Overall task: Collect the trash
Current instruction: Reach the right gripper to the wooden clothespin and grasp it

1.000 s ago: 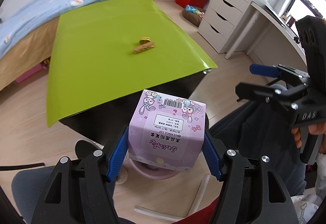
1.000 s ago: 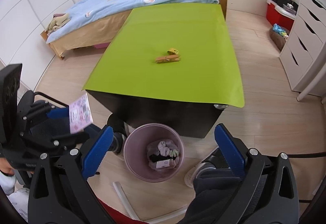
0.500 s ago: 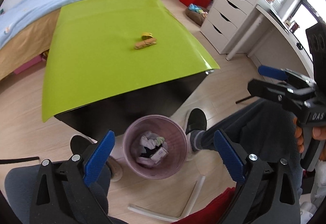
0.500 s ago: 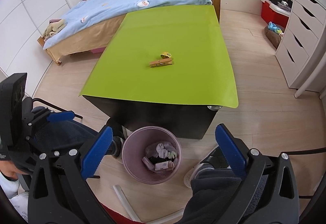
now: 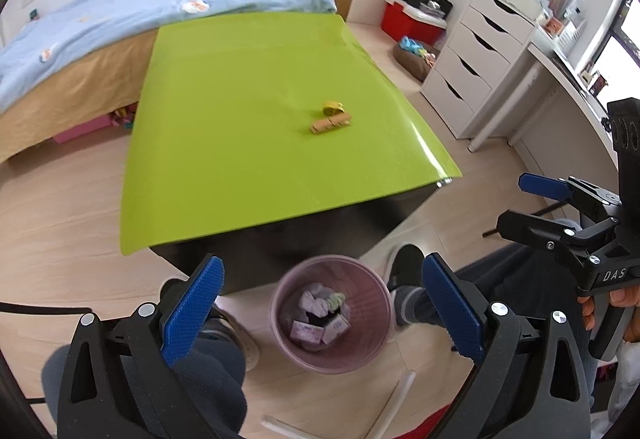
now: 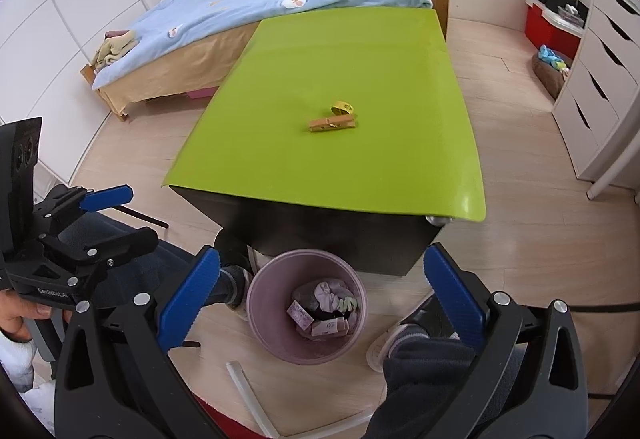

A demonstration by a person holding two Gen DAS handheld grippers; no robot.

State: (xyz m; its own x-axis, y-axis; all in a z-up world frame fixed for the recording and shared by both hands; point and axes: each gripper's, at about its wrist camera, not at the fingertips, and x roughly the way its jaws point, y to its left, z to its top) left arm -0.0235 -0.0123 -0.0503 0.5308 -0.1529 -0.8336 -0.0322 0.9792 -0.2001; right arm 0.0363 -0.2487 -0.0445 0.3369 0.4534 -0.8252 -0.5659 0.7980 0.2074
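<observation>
A pink trash bin [image 5: 362,273] [image 6: 256,293] stands on the floor by the near edge of the green table [image 5: 224,143] [image 6: 340,55]. It holds crumpled paper and purple printed boxes [image 5: 306,331] [image 6: 300,315]. A wooden clothespin [image 5: 331,124] [image 6: 332,124] and a small yellow scrap [image 5: 333,107] [image 6: 342,106] lie on the table's right part. My left gripper [image 5: 322,313] is open and empty above the bin. My right gripper [image 6: 320,299] is open and empty above the bin too; it also shows in the left wrist view [image 5: 532,205].
A bed [image 6: 256,7] with plush toys stands behind the table. White drawers [image 5: 476,55] and a desk stand at the right, with a red box [image 5: 412,21] beyond. The person's legs and shoes [image 5: 404,267] are beside the bin. White tubes [image 6: 244,387] lie on the floor.
My left gripper opened and let go of the purple box, which dropped into the bin. Both grippers then drifted slightly; the right stayed open.
</observation>
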